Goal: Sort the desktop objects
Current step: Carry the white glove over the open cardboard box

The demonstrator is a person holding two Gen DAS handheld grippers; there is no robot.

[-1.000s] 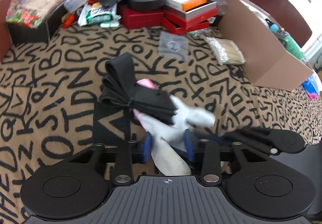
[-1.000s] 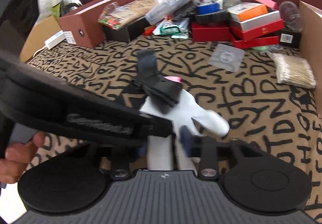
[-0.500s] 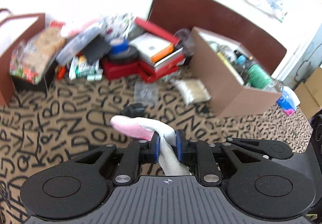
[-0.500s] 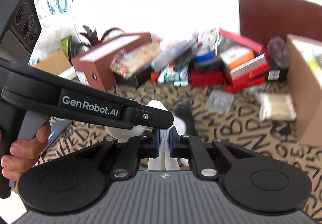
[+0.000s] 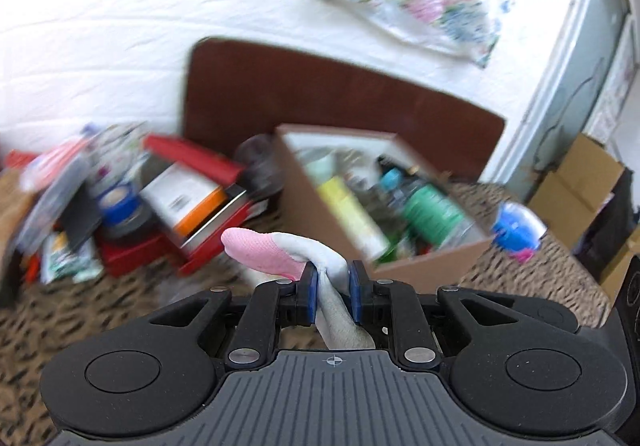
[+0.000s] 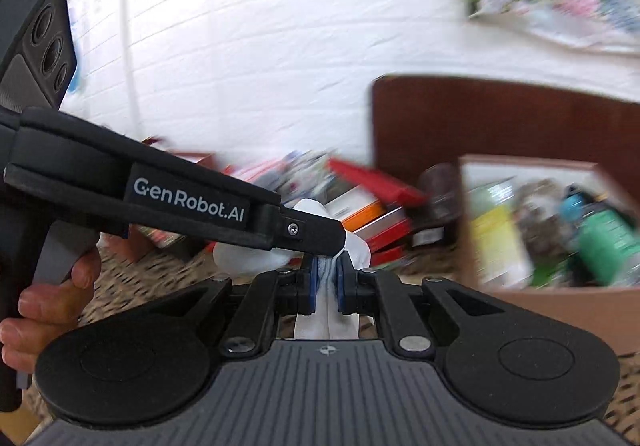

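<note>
The sock [image 5: 320, 250] at lower centre of both views is being clenched by the left gripper [image 5: 333, 294] and right gripper [image 6: 325, 286].

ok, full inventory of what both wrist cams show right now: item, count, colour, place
sock: 1, white with a pink toe, pinched by both grippers, off the table
cardboard box: 1, brown, open, on the table to the right, full of blurred bottles and packs
green bottle: 1, inside the box
red boxes: a stack, count unclear, back left of the box
orange and white box: 1, on the red stack
tape rolls: 2, blue on black, left of the stack
tablecloth: 1, tan with black lettering
chair back: 1, dark brown, behind the table
left gripper: black, blue pads, shut on the sock
right gripper: black, blue pads, shut on the sock
hand: 1, on the left gripper's handle
</note>
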